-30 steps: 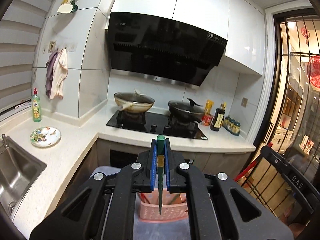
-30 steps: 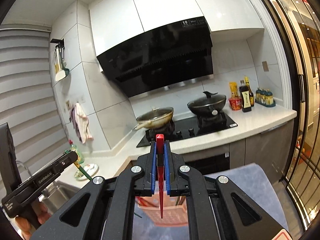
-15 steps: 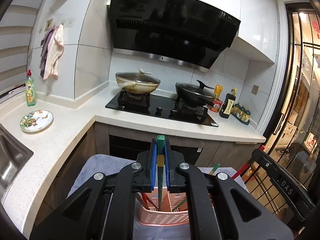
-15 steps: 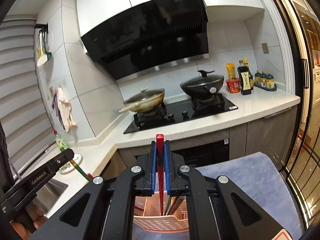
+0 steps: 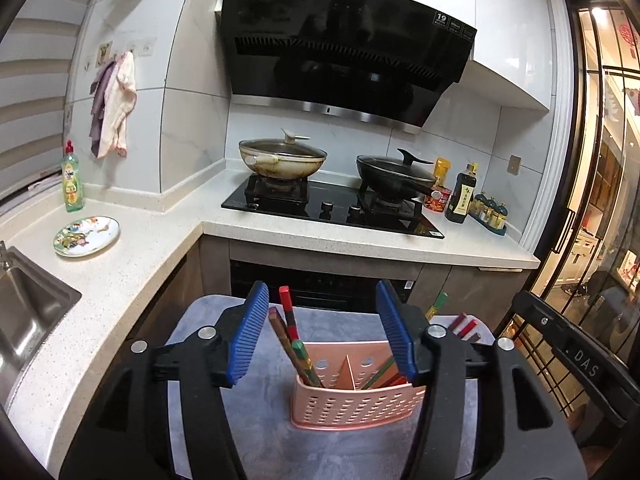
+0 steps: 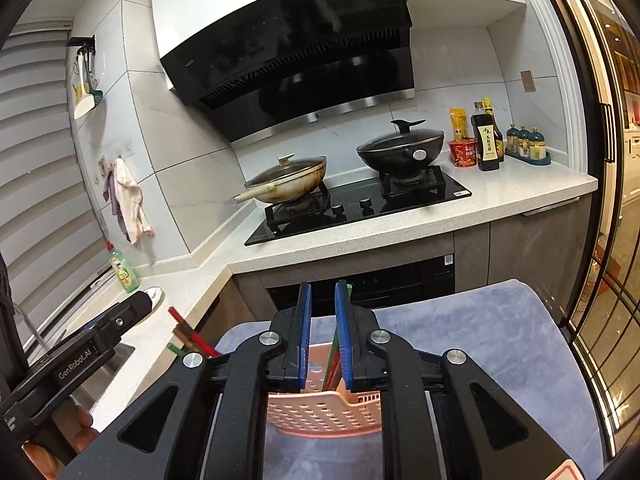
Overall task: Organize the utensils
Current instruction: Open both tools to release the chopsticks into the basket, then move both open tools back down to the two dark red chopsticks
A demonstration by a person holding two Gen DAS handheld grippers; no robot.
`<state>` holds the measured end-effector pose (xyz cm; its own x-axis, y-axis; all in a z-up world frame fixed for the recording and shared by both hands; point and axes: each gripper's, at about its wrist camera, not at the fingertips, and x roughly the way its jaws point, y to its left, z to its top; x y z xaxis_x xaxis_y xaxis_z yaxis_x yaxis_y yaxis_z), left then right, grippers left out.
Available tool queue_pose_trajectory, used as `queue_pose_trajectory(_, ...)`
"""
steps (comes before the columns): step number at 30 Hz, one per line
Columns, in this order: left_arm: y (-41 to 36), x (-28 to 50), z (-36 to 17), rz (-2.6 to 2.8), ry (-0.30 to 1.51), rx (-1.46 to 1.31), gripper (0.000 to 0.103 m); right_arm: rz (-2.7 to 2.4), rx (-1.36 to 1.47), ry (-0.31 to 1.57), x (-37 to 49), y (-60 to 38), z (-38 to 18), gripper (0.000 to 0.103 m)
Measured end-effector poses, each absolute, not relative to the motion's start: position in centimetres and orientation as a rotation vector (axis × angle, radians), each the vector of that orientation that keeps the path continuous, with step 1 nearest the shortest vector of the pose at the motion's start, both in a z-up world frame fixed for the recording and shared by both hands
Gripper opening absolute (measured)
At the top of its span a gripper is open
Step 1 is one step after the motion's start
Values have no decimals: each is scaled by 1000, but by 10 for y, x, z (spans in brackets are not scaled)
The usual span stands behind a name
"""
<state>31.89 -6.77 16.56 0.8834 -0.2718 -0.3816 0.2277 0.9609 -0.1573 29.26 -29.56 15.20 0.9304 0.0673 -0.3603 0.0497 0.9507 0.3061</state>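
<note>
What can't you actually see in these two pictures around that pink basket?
- Left wrist view: the pink basket walls hide the chopsticks' lower ends.
- Right wrist view: the right gripper covers most of the basket; its contents are unclear.
- Bottle labels: too small.

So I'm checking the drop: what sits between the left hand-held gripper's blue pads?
In the left wrist view, chopsticks standing in the pink basket show between the open pads.

Pink perforated caddy (image 5: 356, 408) on grey-blue mat (image 5: 256, 432). Red, green, brown chopsticks (image 5: 294, 344). Blue ribbed pads (image 5: 248, 336) on black grippers. White speckled counter (image 5: 132, 264); floral plate (image 5: 87, 236); black hood (image 5: 344, 52).
</note>
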Motion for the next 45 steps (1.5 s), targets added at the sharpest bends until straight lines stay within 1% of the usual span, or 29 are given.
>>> queue_pose_trajectory(4,-69,297,169,-247,400,-71,59,27,289,373,268,-287,154,23)
queue_pose_trajectory(13,-71,250,161,-212,438,15,61,63,228,412,213,-269,147,23)
queue_pose_trajectory(20,-62,216,142,-200,500,27,61,79,208,459,170,-258,134,24)
queue_pose_trajectory(27,-53,183,125,-180,534,43,62,77,202,521,133,-249,108,24)
queue_pose_trajectory(29,-48,176,119,-175,548,35,67,74,209,538,123,-249,101,24)
queue_pose_trajectory(31,-43,168,112,-173,560,28,70,73,217,553,113,-251,94,24)
queue_pose_trajectory(36,-35,148,88,-164,605,30,70,63,221,591,94,-250,76,24)
queue_pose_trajectory(45,-27,118,39,-145,700,49,72,67,205,710,64,-226,15,24)
